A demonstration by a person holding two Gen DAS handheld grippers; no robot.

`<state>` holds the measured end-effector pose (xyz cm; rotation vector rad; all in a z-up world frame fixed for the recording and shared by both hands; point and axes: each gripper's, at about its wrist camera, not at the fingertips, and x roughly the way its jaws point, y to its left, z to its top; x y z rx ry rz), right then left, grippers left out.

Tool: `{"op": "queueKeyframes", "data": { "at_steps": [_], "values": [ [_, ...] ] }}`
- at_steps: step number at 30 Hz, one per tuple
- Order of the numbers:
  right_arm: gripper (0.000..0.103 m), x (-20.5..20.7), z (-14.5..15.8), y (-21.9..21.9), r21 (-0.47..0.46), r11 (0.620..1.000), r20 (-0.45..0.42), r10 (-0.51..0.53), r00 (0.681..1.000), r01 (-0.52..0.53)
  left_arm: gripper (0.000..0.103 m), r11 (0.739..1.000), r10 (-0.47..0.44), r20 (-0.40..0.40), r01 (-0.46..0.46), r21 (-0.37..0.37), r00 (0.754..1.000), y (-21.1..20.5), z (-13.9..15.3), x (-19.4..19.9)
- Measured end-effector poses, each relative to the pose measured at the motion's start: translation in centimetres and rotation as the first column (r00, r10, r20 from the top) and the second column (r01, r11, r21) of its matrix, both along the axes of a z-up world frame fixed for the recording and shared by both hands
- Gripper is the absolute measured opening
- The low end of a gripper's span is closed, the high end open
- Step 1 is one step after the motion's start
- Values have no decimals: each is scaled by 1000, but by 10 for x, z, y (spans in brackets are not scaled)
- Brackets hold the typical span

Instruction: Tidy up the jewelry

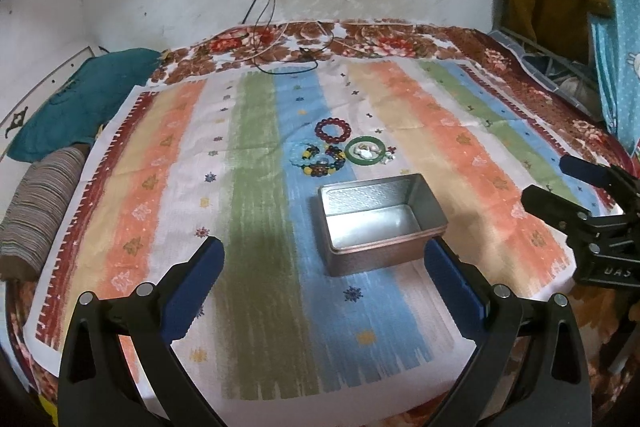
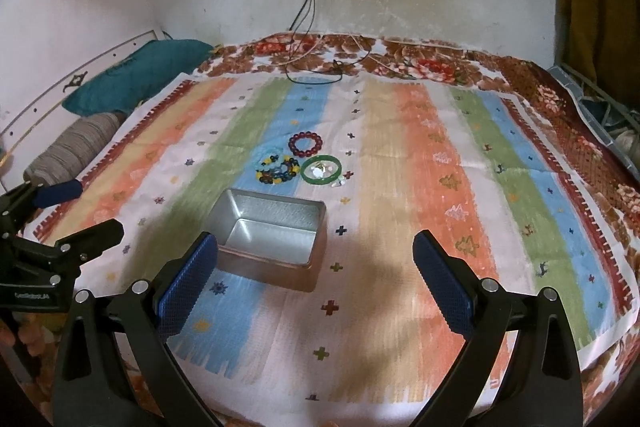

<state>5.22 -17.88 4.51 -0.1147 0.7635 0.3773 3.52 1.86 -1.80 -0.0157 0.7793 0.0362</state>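
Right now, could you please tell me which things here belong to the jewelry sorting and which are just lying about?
For the job:
metal tin, empty
dark red bead bracelet
green bangle
multicolored bead bracelets
small pale pieces by the bangle
left tongs and right tongs, both open

Lying about:
teal pillow
striped roll
charger cables

An open rectangular silver metal tin [image 1: 382,223] is seen on the striped cloth [image 1: 256,211], beaded bracelets [image 1: 322,157] just beyond it.
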Motion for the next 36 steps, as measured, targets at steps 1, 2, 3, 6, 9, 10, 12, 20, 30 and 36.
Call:
{"op": "queueKeyframes", "data": {
  "at_steps": [1, 2, 3, 6, 9, 10, 12, 20, 30, 36],
  "values": [
    [99, 2, 0, 0, 3, 1000, -5, -2, 1000, 2, 97, 1000, -4, -6, 4, -13, 1000, 1, 0, 3],
    [99, 5, 0, -1, 6, 1000, -11, -2, 1000, 2, 98, 1000, -12, -15, 12, -29, 1000, 1, -1, 5],
    [99, 7, 0, -1, 7, 1000, -16, -3, 1000, 3, 98, 999, -21, -25, 20, -36, 999, 1, -2, 8],
    [99, 17, -1, 1, 7, 1000, -32, -3, 999, 3, 98, 1000, -10, -34, 10, -9, 999, 2, -3, 15],
    [99, 24, -1, 5, 4, 1000, -34, -1, 999, 1, 97, 1000, -1, -43, 1, -10, 999, 4, -3, 25],
    [99, 27, 0, 6, 3, 1000, -35, 0, 999, 0, 97, 1000, 6, -46, -6, -11, 999, 5, -2, 28],
    [99, 32, 0, 10, -3, 1000, -36, 4, 999, -4, 98, 1000, 18, -50, -18, -8, 999, 6, -2, 35],
    [99, 53, -2, 15, -20, 1000, -54, -13, 998, 12, 97, 997, 78, -83, -80, -15, 993, 20, -4, 61],
    [99, 79, -7, 23, -43, 999, -66, -28, 997, 25, 98, 993, 111, -85, -113, -21, 990, 26, -6, 84],
    [99, 96, -11, 26, -52, 998, -74, -32, 997, 29, 98, 987, 157, -106, -161, -31, 982, 36, -10, 98]
  ]
}}
